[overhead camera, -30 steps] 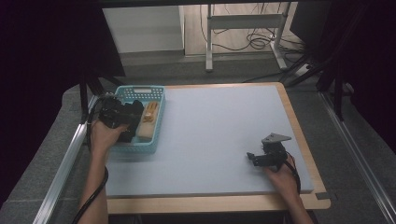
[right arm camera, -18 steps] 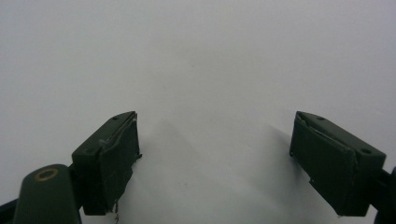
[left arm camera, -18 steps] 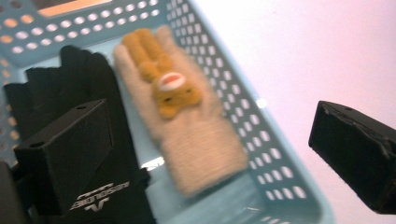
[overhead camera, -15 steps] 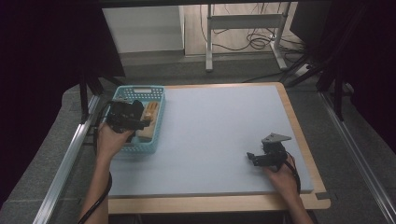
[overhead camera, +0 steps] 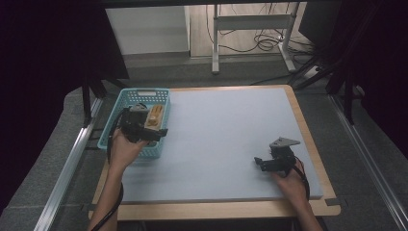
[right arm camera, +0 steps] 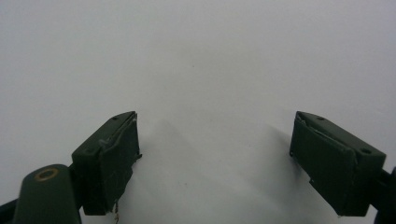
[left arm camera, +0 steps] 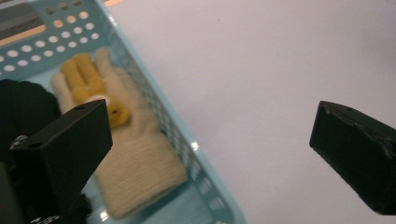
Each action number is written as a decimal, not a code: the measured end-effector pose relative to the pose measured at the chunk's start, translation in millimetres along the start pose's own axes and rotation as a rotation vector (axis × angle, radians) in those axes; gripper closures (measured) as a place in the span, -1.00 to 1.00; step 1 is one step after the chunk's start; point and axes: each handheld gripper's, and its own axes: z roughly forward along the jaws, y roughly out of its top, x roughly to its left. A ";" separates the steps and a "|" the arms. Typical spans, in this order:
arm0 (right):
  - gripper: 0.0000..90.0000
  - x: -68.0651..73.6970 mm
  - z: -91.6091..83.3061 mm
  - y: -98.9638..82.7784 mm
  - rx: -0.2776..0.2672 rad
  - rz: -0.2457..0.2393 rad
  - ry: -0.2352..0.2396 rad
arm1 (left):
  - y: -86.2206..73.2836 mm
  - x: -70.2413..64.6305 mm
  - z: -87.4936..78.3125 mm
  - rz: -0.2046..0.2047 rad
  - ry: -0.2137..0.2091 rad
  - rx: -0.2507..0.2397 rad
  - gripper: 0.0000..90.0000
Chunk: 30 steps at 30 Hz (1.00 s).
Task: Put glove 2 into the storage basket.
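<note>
We held our left gripper (overhead camera: 161, 133) raised at our left, jaws spread wide with nothing between them. Our right gripper (overhead camera: 258, 162) sat low near our right, jaws likewise wide apart, hand (overhead camera: 288, 177) behind it.

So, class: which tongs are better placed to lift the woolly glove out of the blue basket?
Left. The left tongs hang open over the basket beside the glove; the right tongs rest far across the mat.

Two handheld grippers, black: left gripper (overhead camera: 161, 133), right gripper (overhead camera: 258, 162). Blocky black jaws with small screw holes. Grey three-cornered plate (overhead camera: 284, 142) atop the right. Black cable (overhead camera: 113, 209) trailing. Bare forearms, no sleeves.
</note>
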 end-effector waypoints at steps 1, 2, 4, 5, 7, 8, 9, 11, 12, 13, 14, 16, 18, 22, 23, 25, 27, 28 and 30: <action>-0.66 0.0 0.0 0.0 0.000 0.000 0.000 | 0.1 -3.0 0.7 0.007 -0.003 0.000 -1.00; -0.66 -0.1 0.0 0.0 0.000 -0.001 0.000 | 0.2 -5.3 1.1 0.013 -0.003 0.000 -1.00; -0.66 -0.1 0.1 0.0 -0.001 -0.002 0.000 | 0.1 -11.9 2.8 0.027 -0.007 -0.006 -1.00; -0.66 -0.1 0.0 0.0 -0.001 -0.002 0.000 | 0.1 -14.1 3.3 0.031 -0.009 -0.008 -1.00; -0.66 0.0 0.0 0.0 0.000 -0.001 0.000 | -0.2 -19.9 5.2 0.041 -0.016 -0.010 -1.00; -0.66 0.0 0.0 0.0 0.000 -0.001 0.000 | -0.2 -22.3 5.7 0.047 -0.020 -0.010 -1.00; -0.66 -0.1 0.0 0.0 -0.001 -0.002 0.000 | -0.4 -24.2 6.4 0.048 -0.024 -0.014 -1.00; -0.66 -0.1 0.0 0.0 -0.001 -0.002 -0.001 | -0.7 -29.6 7.9 0.059 -0.032 -0.014 -1.00; -0.66 -0.1 0.0 0.0 -0.001 -0.002 -0.001 | -0.9 -31.9 8.8 0.064 -0.036 -0.015 -1.00; -0.66 -0.1 0.0 0.0 -0.001 -0.002 -0.001 | -1.3 -34.2 9.8 0.070 -0.040 -0.016 -1.00; -0.66 -0.1 0.0 0.0 0.000 -0.003 0.000 | -1.6 -36.7 10.6 0.074 -0.041 -0.016 -1.00; -0.66 0.1 -0.1 0.1 0.000 0.001 0.000 | -2.4 -40.6 12.3 0.084 -0.047 -0.017 -1.00; -0.66 0.0 0.0 0.0 0.000 0.000 -0.001 | -3.4 -45.4 14.7 0.095 -0.052 -0.021 -1.00; -0.66 0.0 0.0 0.0 -0.001 -0.001 -0.001 | -5.7 -54.0 19.1 0.110 -0.062 -0.026 -1.00; -0.66 0.0 0.0 0.0 -0.001 -0.001 -0.001 | -6.1 -55.3 20.1 0.115 -0.066 -0.024 -1.00; -0.66 0.0 0.0 0.0 -0.001 -0.001 -0.001 | -7.5 -59.9 23.4 0.120 -0.066 -0.021 -1.00; -0.66 0.0 0.0 0.0 -0.001 -0.001 -0.001 | -8.6 -63.2 25.8 0.126 -0.067 -0.020 -1.00; -0.66 0.1 0.0 0.0 -0.001 0.001 0.000 | -9.2 -64.6 27.1 0.128 -0.073 -0.021 -1.00; -0.66 0.0 0.0 0.0 -0.001 -0.001 0.000 | -10.2 -68.0 29.2 0.131 -0.082 -0.022 -1.00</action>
